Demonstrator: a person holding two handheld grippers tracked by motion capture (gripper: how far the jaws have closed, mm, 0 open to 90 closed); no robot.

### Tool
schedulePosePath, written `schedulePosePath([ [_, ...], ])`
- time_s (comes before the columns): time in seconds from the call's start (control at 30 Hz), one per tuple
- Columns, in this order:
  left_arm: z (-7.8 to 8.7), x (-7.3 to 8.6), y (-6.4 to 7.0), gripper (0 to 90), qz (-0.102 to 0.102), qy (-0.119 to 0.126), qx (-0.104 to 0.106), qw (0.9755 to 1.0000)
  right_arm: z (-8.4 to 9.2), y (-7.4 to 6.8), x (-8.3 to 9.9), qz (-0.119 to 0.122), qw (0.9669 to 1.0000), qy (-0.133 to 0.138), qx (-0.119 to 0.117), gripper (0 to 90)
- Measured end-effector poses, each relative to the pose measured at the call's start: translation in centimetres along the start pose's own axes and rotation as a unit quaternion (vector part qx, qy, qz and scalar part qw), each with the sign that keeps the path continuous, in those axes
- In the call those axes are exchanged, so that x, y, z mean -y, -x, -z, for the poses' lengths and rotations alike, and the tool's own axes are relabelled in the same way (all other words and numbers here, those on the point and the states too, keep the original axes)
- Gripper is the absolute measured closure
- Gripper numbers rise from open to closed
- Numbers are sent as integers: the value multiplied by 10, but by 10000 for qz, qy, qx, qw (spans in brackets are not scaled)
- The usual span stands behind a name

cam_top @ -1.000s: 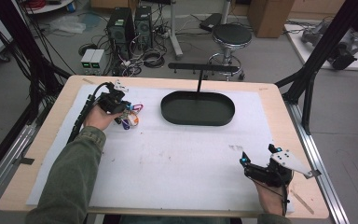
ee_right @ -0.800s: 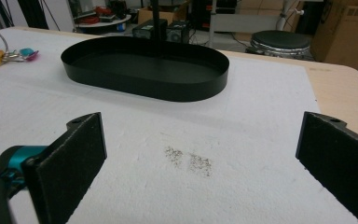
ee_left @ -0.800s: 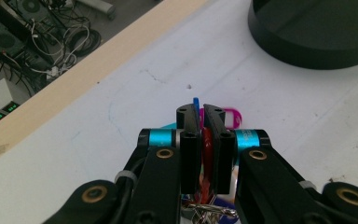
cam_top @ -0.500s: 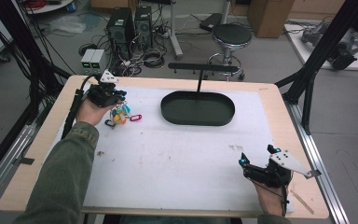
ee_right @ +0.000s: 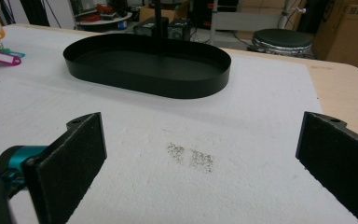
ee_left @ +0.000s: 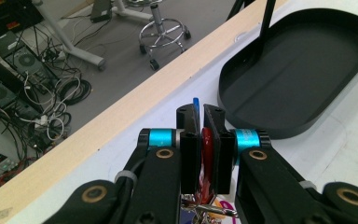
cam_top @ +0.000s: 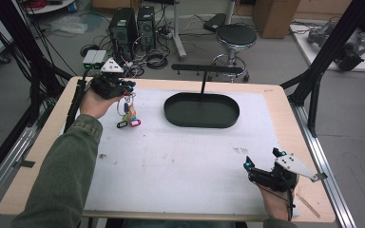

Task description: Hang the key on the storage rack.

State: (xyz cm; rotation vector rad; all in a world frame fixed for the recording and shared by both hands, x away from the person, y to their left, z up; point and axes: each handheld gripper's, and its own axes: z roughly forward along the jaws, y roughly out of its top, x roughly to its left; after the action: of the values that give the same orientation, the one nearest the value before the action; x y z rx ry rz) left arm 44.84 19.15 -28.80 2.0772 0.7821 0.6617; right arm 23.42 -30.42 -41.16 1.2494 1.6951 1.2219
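Note:
My left gripper (cam_top: 126,86) is at the table's far left, raised above the white mat, shut on a bunch of keys with coloured tags (cam_top: 129,114) that dangles under it. In the left gripper view the jaws (ee_left: 200,117) pinch a red tag (ee_left: 207,154), with a blue tip poking out above and the key ring below. The lowest tags hang close to the mat; I cannot tell if they touch it. My right gripper (cam_top: 261,158) rests near the front right corner, jaws wide open (ee_right: 205,140) with nothing between them.
A black oval tray (cam_top: 202,125) sits at the far middle of the mat, with a thin post rising to a black crossbar (cam_top: 208,70) over it. It also appears as the tray (ee_left: 261,127) and the tray (ee_right: 168,85). Dark specks mark the mat (ee_right: 191,158).
The left gripper has risen and drifted toward the far edge, lifting the key bunch off the mat so it hangs. The right gripper has stayed put.

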Motion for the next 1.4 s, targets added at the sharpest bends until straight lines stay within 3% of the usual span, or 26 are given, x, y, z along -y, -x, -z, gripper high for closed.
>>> schedulePosePath([
  [0.2,0,-13,4,849,-69,109,39,9999,1,1,0,-17,10000,1,0,6],
  [0.47,-1,-33,14,848,-175,265,243,9992,1,1,1,-5,10000,-10,9,6],
  [0.67,-7,-47,19,848,-254,268,304,9989,2,3,1,-58,10000,-12,26,5],
  [0.83,-10,-60,30,848,-423,330,400,9978,2,3,2,-70,10000,-23,41,6],
  [1.4,-17,-97,49,848,-654,528,660,9943,3,4,2,-78,10000,-32,29,6],
])
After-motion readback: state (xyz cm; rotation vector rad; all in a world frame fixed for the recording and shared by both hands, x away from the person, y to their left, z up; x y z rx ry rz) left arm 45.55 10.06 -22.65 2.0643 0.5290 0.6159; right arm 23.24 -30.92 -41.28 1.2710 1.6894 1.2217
